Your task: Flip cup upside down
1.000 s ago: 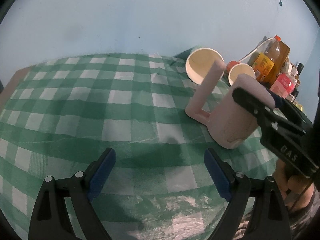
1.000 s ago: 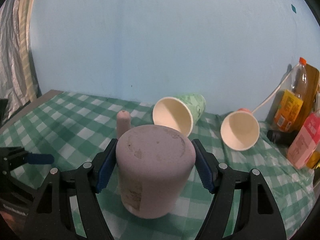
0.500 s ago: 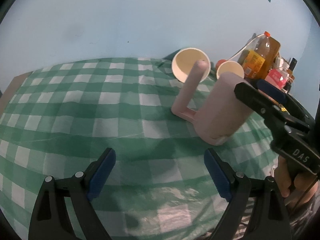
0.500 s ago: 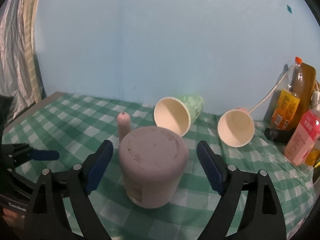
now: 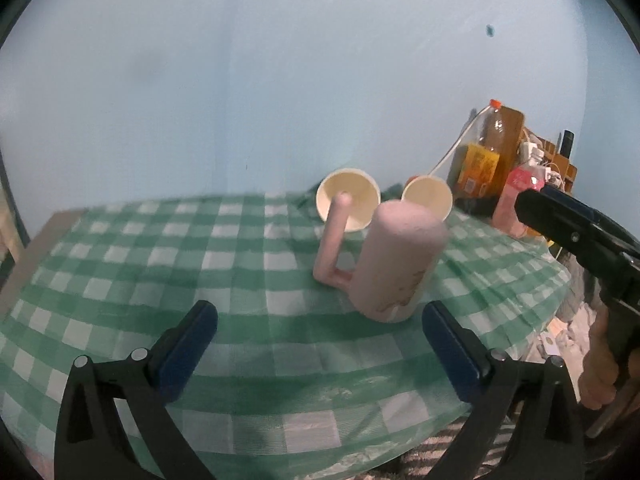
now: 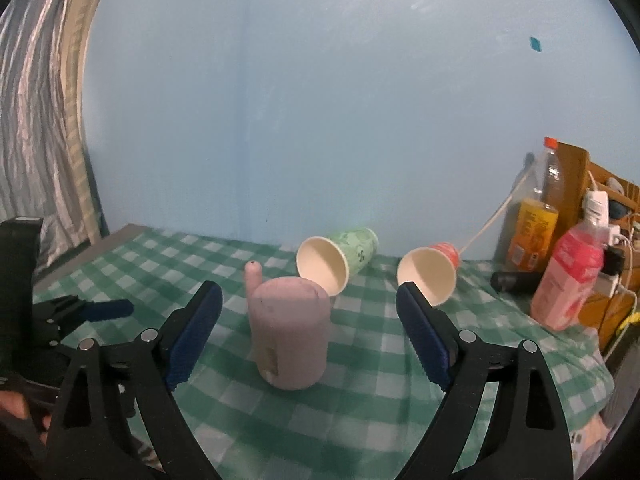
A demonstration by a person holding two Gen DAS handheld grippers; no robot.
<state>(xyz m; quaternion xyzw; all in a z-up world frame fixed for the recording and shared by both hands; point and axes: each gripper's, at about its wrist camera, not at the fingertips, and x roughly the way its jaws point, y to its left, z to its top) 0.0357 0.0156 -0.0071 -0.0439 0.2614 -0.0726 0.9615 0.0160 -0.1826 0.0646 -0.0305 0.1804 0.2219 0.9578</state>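
Observation:
A pink cup (image 5: 394, 264) with a long handle stands upside down, base up, on the green checked tablecloth (image 5: 160, 264). It also shows in the right wrist view (image 6: 290, 330). My left gripper (image 5: 320, 344) is open and empty, back from the cup near the table's front edge. My right gripper (image 6: 310, 332) is open and empty, pulled back from the cup, with its fingers wide on either side of it in view. The right gripper shows at the right edge of the left wrist view (image 5: 576, 232).
A green paper cup (image 6: 336, 258) and a red paper cup (image 6: 432, 276) lie on their sides behind the pink cup. Bottles (image 6: 568, 280) and clutter stand at the back right. A blue wall rises behind the table. The table edge (image 5: 360, 452) is close in front.
My right gripper opened, let go of the pink cup and drew back. The cup stays upside down on the cloth. My left gripper also pulled back and tilted up.

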